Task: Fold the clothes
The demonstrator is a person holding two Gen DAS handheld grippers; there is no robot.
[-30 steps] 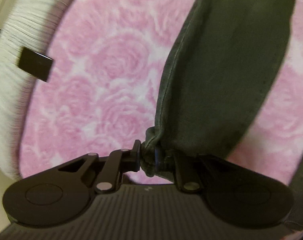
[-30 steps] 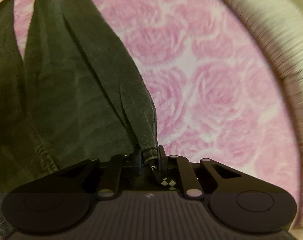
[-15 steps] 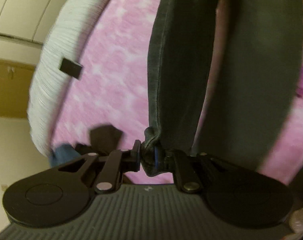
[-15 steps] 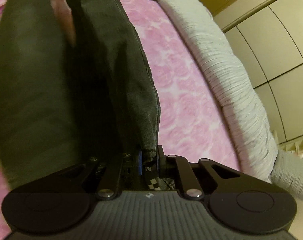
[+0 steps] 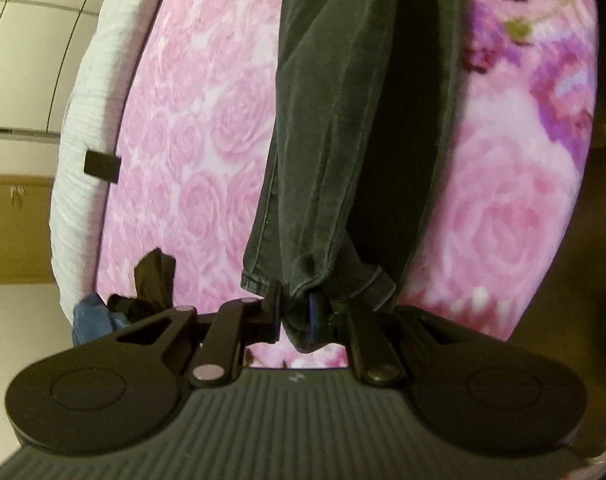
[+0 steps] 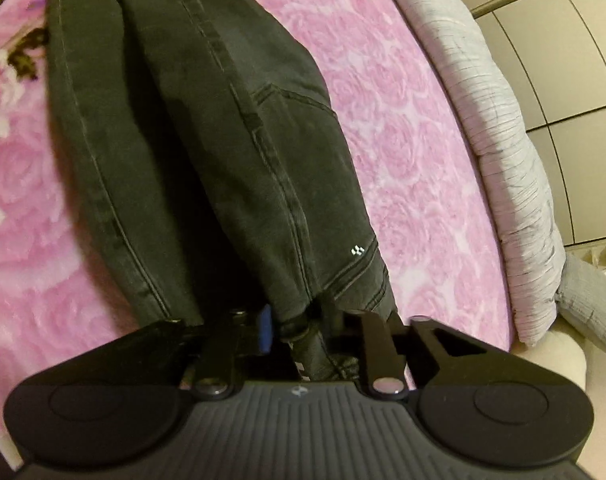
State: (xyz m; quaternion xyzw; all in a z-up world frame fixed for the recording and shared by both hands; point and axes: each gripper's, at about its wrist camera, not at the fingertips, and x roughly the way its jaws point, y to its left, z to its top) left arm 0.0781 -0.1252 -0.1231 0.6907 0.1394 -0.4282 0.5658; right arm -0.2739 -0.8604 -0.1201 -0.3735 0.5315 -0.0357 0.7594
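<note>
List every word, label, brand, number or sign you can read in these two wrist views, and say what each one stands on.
No readable words or numbers in either view.
Small embossed logo on the left gripper body: a mark, no letters.
Same mark on the right gripper body: no letters.
Small white mark on the dark jeans: too small to read.
Dark tag on the white quilt edge: blank or too blurred.

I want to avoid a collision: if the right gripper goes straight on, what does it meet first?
Most likely the jeans, which already lie between its opening fingers; the blanket lies under them.
</note>
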